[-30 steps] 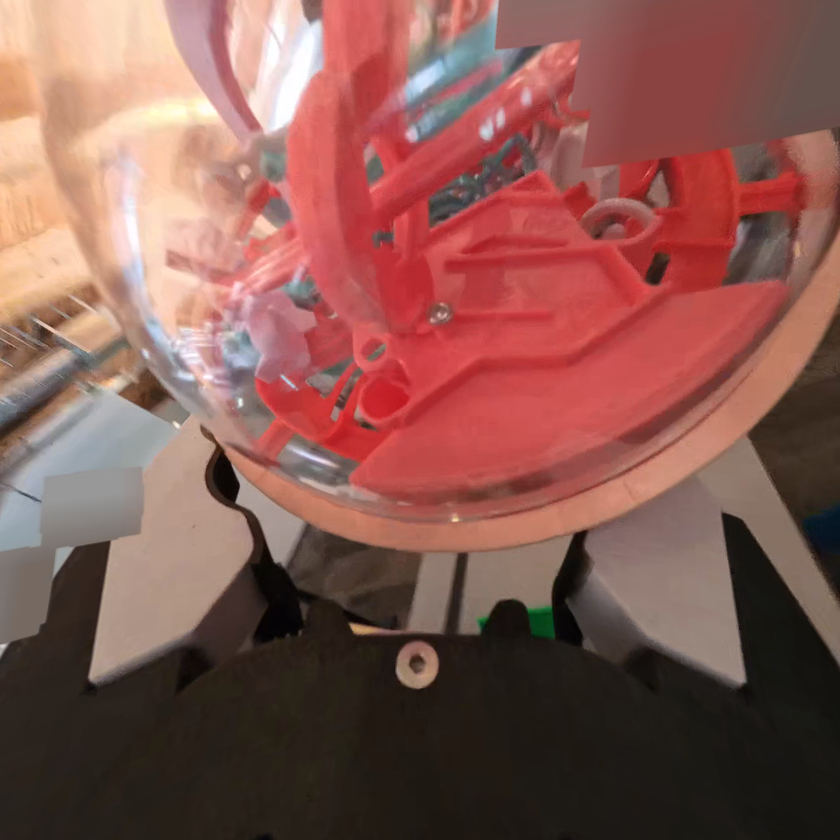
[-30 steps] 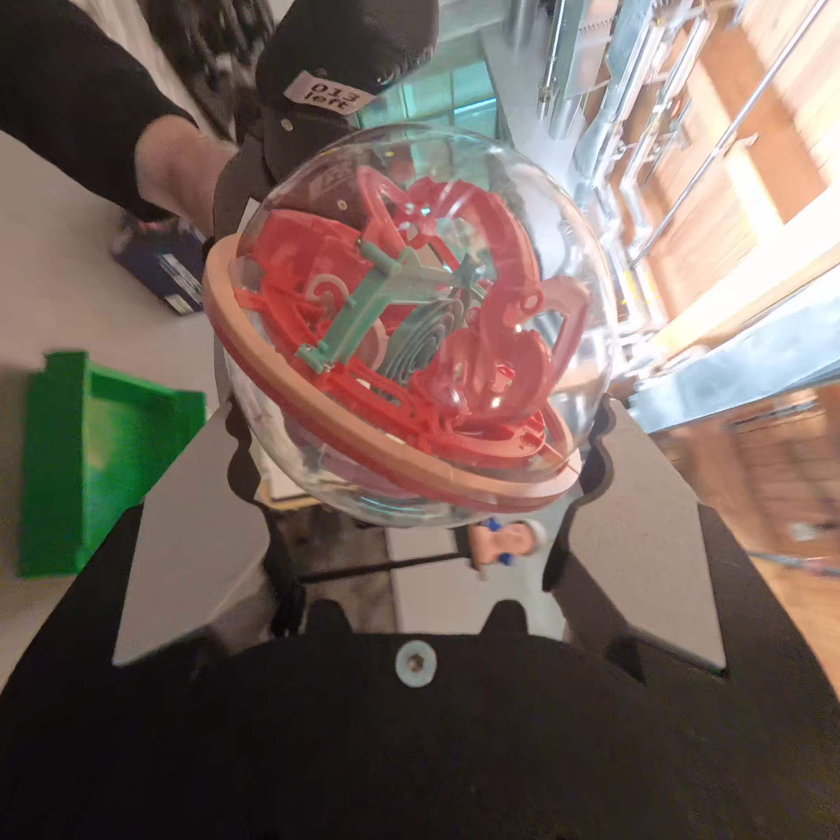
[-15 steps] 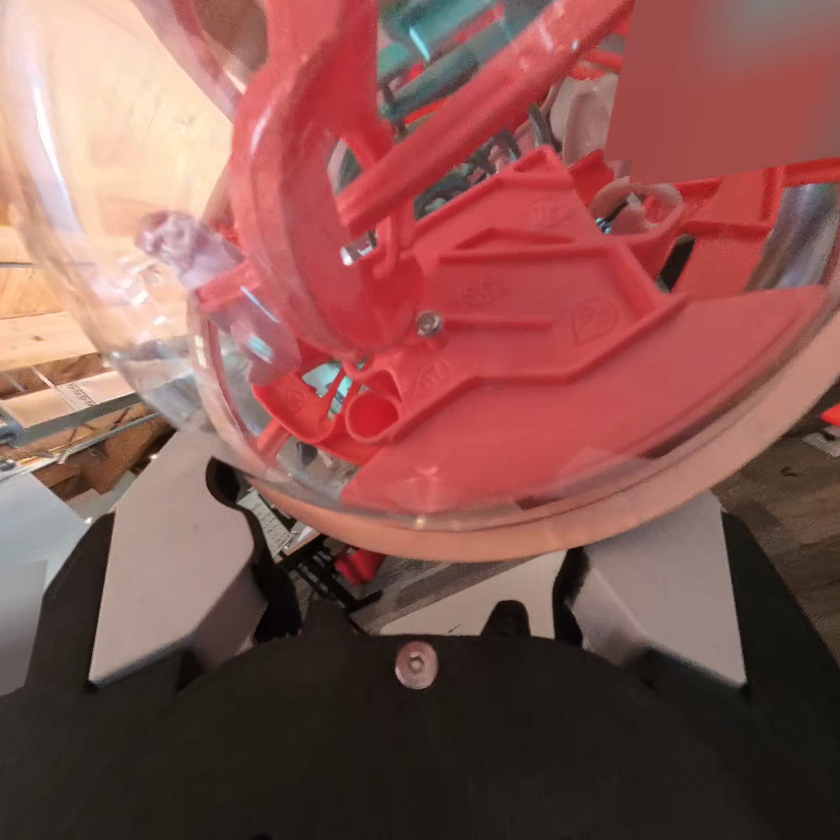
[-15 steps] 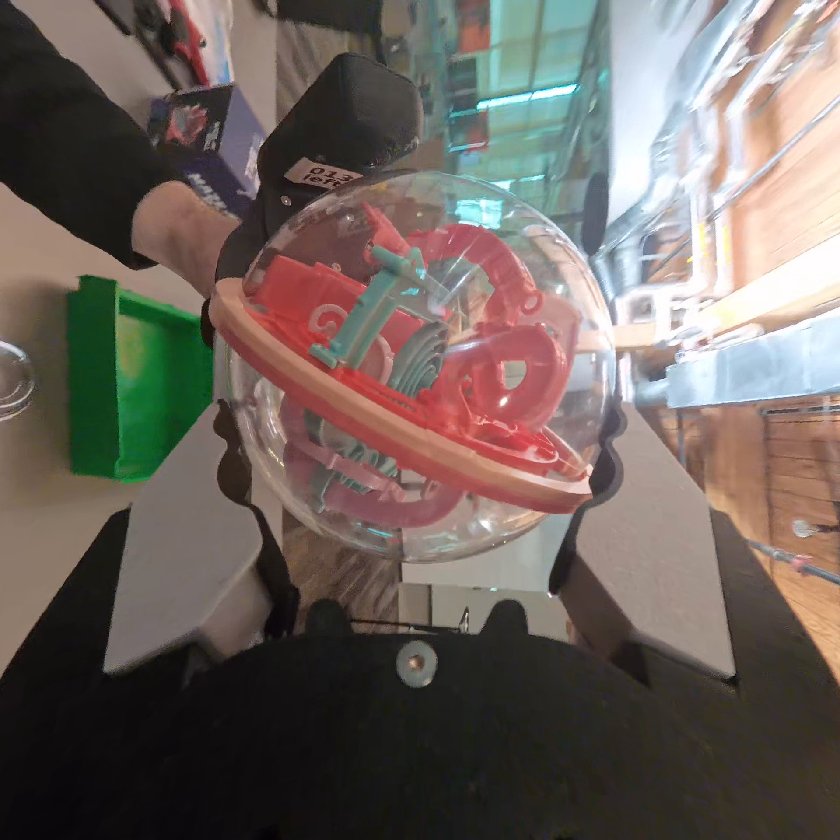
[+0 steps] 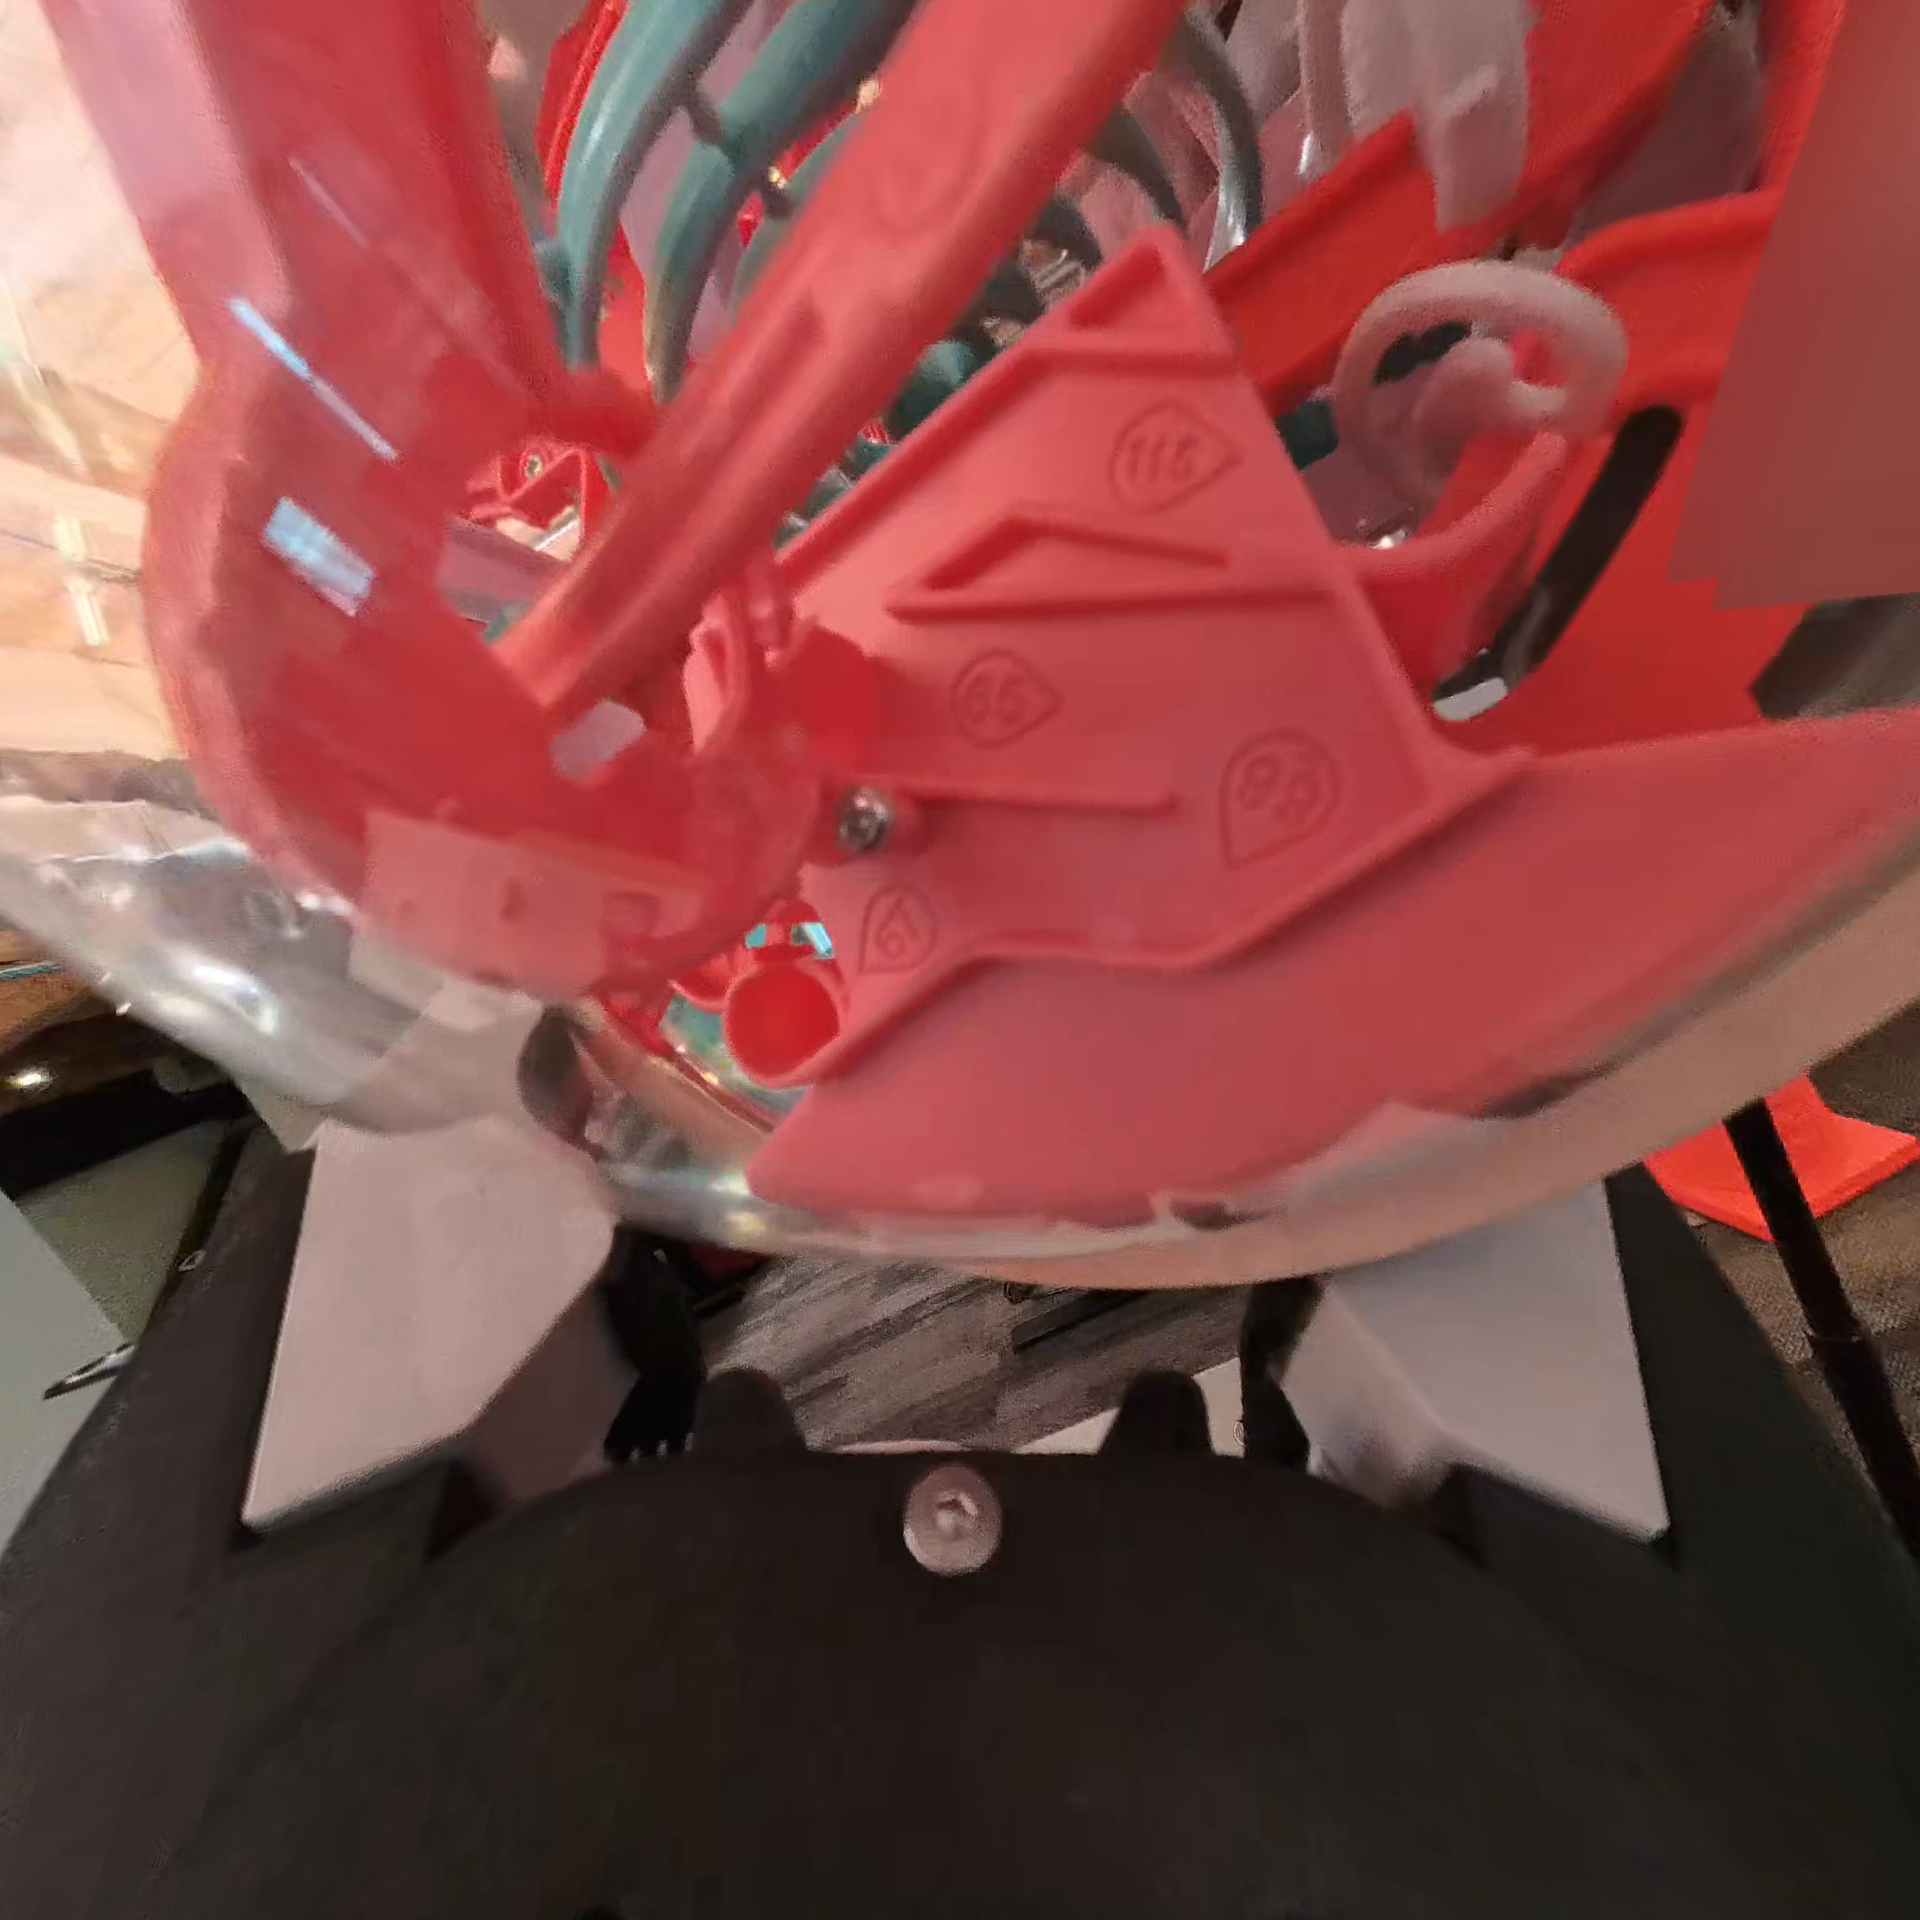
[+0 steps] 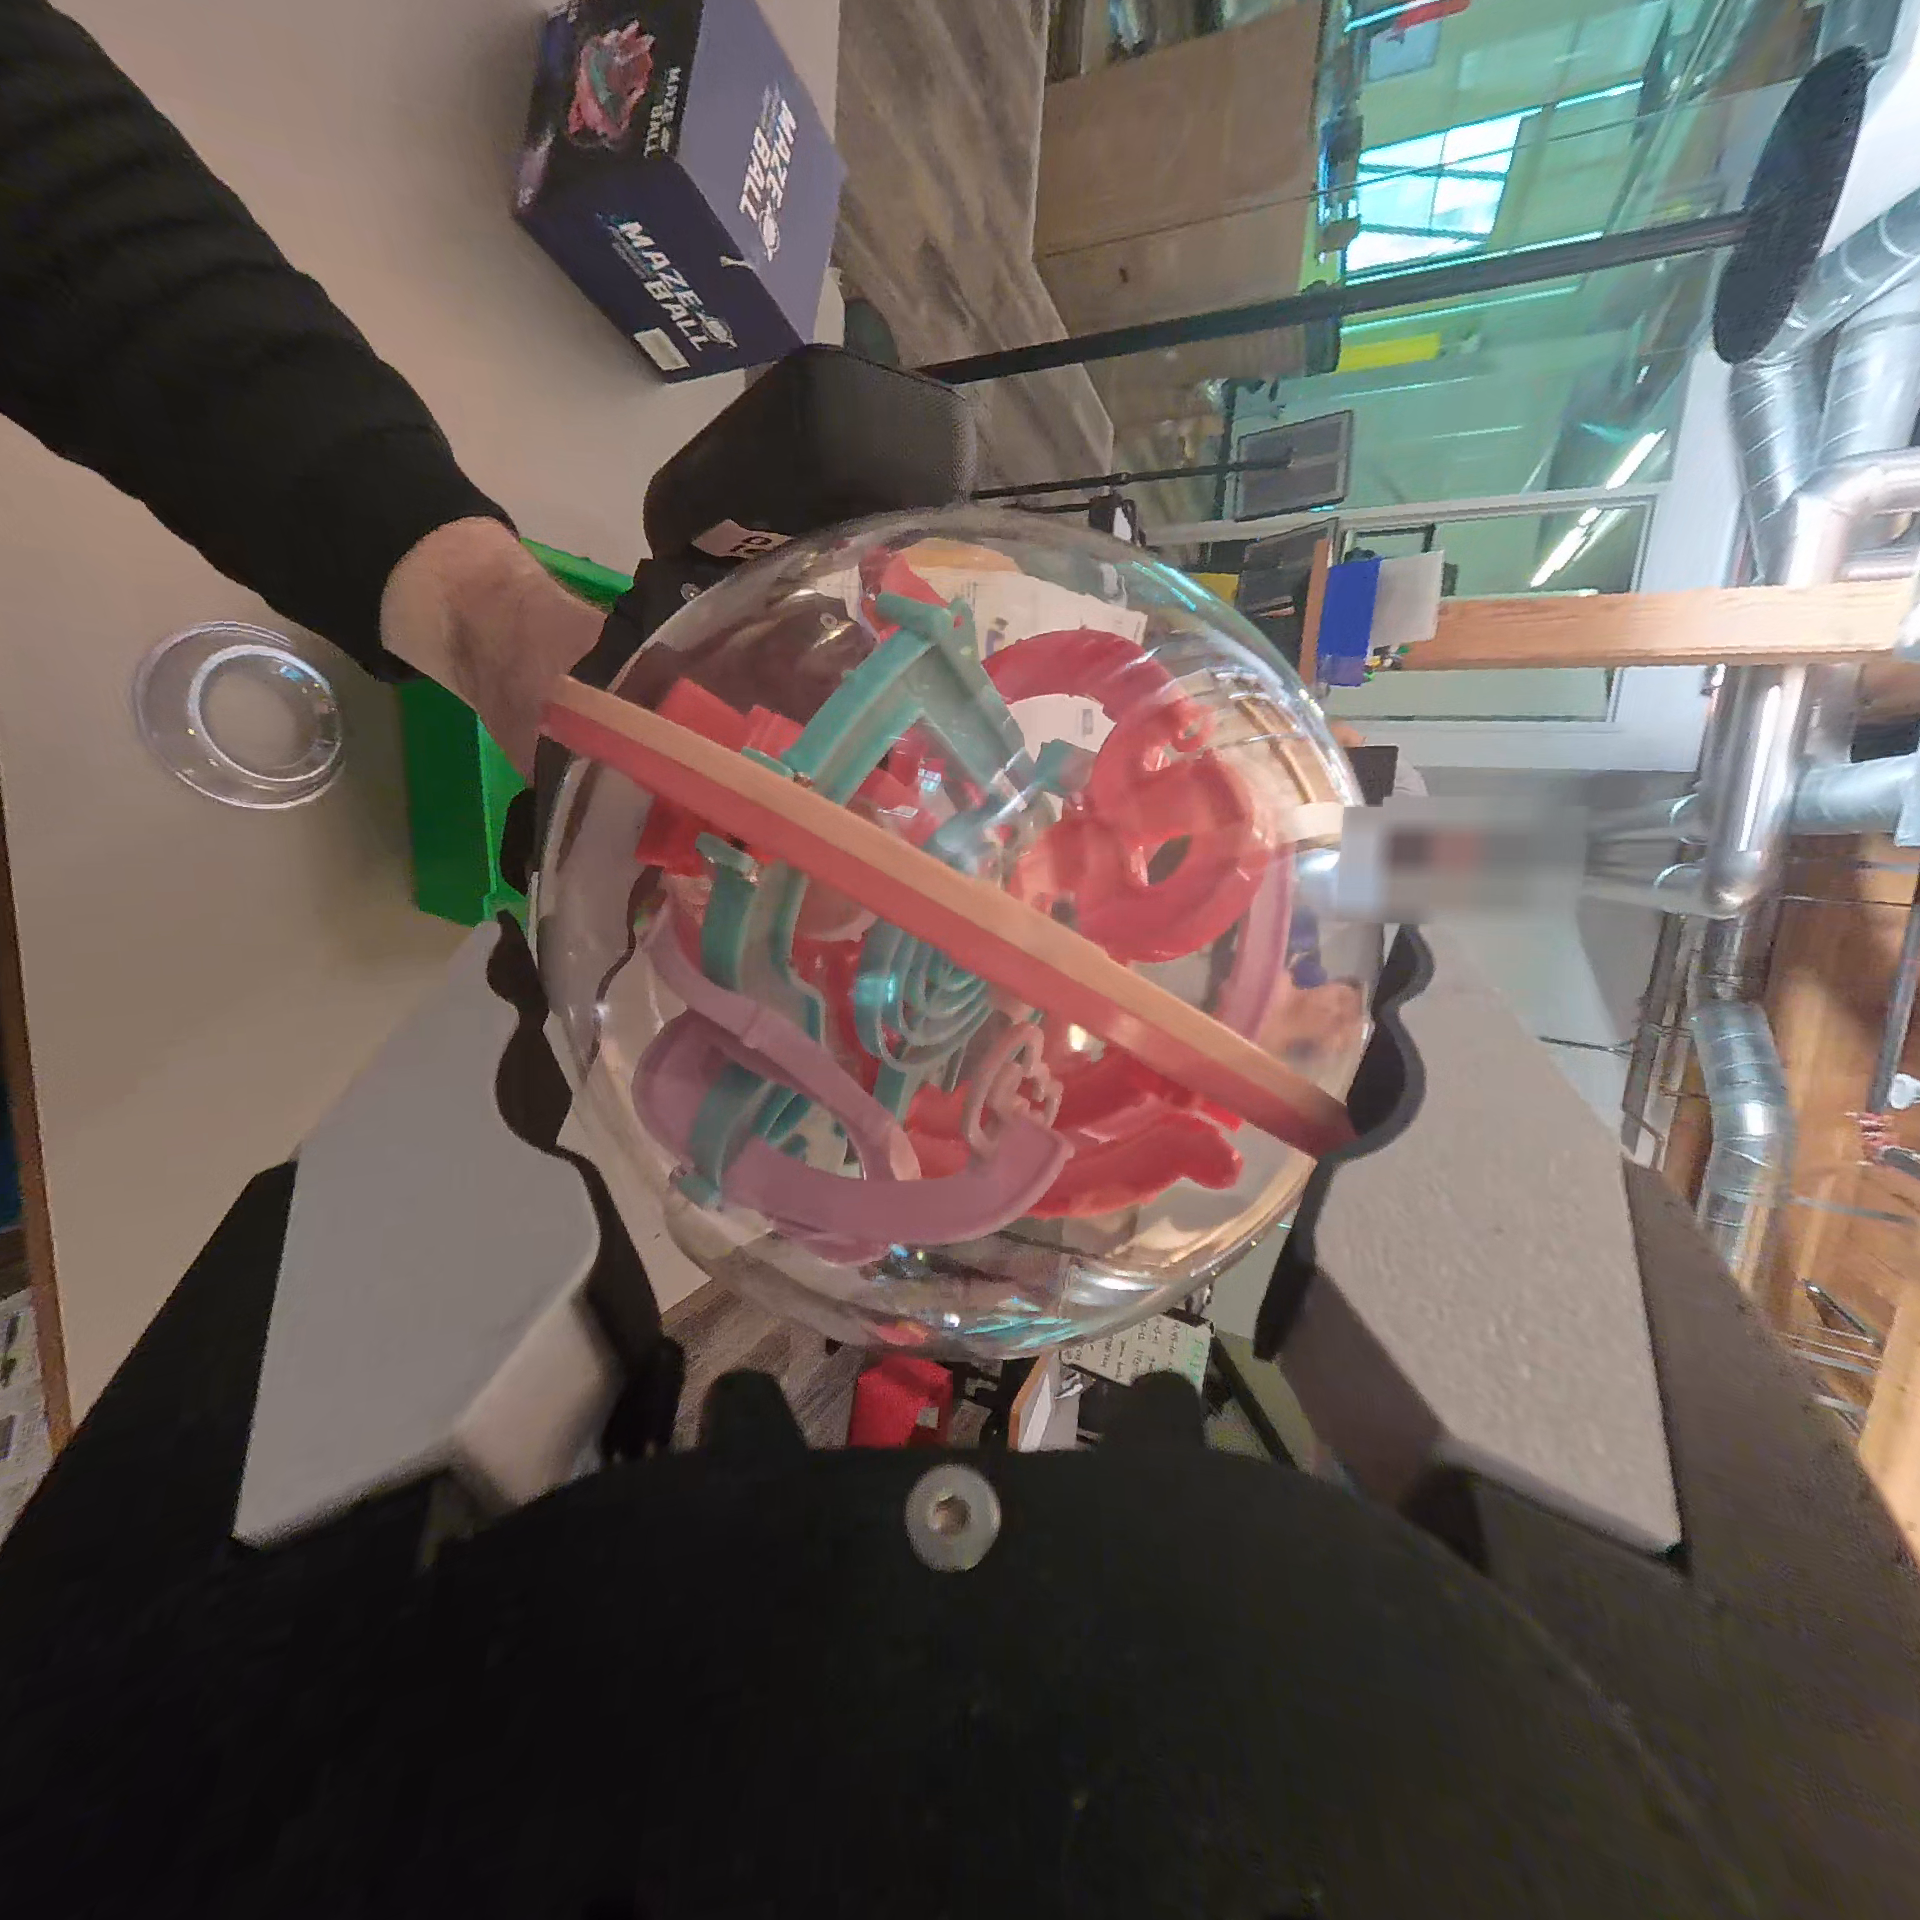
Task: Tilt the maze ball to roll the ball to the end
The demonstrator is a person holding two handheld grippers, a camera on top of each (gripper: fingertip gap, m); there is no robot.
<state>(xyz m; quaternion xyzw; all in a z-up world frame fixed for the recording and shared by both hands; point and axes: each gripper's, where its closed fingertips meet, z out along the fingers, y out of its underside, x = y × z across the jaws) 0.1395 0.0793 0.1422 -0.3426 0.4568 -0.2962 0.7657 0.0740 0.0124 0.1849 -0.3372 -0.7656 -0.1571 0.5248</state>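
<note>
Gripping the maze ball [image 6: 951, 935] from both sides, the right gripper [image 6: 951, 1049] has its two fingers pressed against the clear shell, the scalloped black pads [image 6: 520, 997] touching the sphere at left and right. The ball is held up in the air, clear of the white table [image 6: 208, 987], and fills the middle of the right wrist view. Its peach equator band [image 6: 935, 904] runs tilted, from upper left down to lower right. Inside are red, teal and lilac tracks; the small ball within cannot be made out.

On the far side of the sphere, the left gripper [image 6: 810, 457] shows as a black body with a person's hand [image 6: 488, 634] and dark sleeve [image 6: 187, 312] behind it. In the left wrist view the left gripper [image 5: 956, 1226] has the sphere close against the camera, the shell resting between its grey fingers [image 5: 416, 1330], which are closed on it at both sides. A red numbered plate [image 5: 1122, 748] and a small screw [image 5: 864, 826] sit just inside the shell there; much of that view is blurred.

Lying on the table to the left are a clear ring stand [image 6: 241, 715], a green tray [image 6: 457, 821] partly hidden by the hand and ball, and, farther off, a dark blue box [image 6: 675, 177].
</note>
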